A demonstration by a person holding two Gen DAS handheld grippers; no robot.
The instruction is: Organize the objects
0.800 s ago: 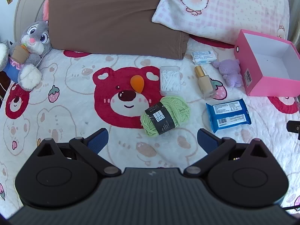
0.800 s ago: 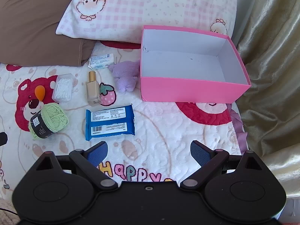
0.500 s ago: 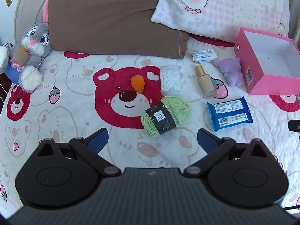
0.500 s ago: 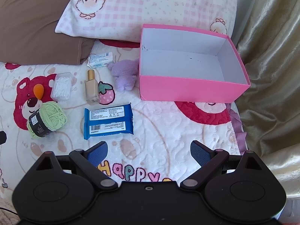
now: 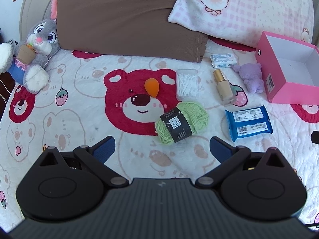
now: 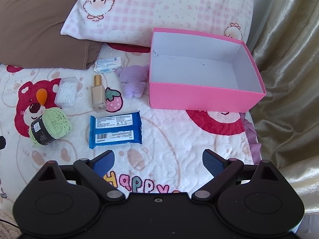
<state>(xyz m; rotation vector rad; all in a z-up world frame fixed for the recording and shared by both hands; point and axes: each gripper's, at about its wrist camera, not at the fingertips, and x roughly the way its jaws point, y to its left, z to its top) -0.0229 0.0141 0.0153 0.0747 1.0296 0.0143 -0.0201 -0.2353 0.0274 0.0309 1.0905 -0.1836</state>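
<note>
Bedding printed with red bears covers the bed (image 5: 79, 103), and both tools hang above it, tilted down. Left gripper (image 5: 161, 146) stands wide with nothing between its blue pads; just beyond it lies the green yarn (image 5: 182, 122) in its black band. Past the yarn sit an orange sponge (image 5: 152, 87) and a clear swab box (image 5: 187, 84), with a foundation bottle (image 5: 223, 87) lying to the right and a blue wipes pack (image 5: 249, 123) nearer. Right gripper (image 6: 158, 162) is likewise spread wide and holds nothing, over the word "Happy" on the quilt; the wipes pack (image 6: 115, 129) lies just ahead of its left pad. Farther off, the pink box (image 6: 203, 95) stands open, white inside, a purple plush (image 6: 133, 81) touching its left wall and a small white packet (image 6: 108, 64) behind that. Brown pillow (image 5: 127, 20) and pink checked pillow (image 5: 239, 10) lie at the head, a grey rabbit toy (image 5: 37, 45) at far left
</note>
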